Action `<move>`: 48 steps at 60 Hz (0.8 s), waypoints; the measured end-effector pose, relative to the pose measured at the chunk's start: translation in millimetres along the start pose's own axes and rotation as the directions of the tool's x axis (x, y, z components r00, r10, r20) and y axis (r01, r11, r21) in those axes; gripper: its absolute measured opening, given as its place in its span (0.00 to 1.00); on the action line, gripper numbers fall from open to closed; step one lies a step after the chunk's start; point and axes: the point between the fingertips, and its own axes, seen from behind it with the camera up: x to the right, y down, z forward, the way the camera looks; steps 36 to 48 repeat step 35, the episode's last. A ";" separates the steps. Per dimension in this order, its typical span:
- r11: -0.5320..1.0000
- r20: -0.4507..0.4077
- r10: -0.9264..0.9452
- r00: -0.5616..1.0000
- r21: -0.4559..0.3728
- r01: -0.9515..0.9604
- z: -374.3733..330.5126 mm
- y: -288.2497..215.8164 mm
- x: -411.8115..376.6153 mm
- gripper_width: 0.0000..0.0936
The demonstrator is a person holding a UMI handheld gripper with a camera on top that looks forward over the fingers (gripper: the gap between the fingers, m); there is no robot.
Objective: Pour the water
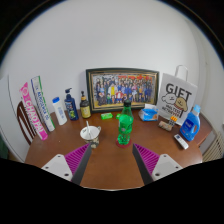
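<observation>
In the gripper view, the gripper (110, 160) hangs above a wooden table (110, 170), its two pink-padded fingers (72, 158) spread wide at the lower part of the frame and holding nothing. The green bottle (125, 124) stands upright at the centre of the frame, beyond the fingertips and roughly in line with the gap between them, though a little toward the right finger. To its left, near the left finger's tip, sits a small white cup (90, 132).

Judging by this, the step in hand is the approach: the bottle is not yet grasped. The next move would call for advancing the open fingers around the bottle's body, closing on it, then tipping it over the cup.

Behind stand a framed picture (122, 87), a gift bag (177, 100) at the right and a blue bottle (190, 124).
</observation>
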 end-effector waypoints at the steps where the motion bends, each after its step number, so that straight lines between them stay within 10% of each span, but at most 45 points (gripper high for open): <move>1: 1.000 -0.005 -0.004 1.000 -0.003 0.004 -7.0 0.9 -2.0 0.91; 48: 0.998 -0.080 -0.053 0.995 -0.021 0.052 -87.9 22.4 -3.2 0.91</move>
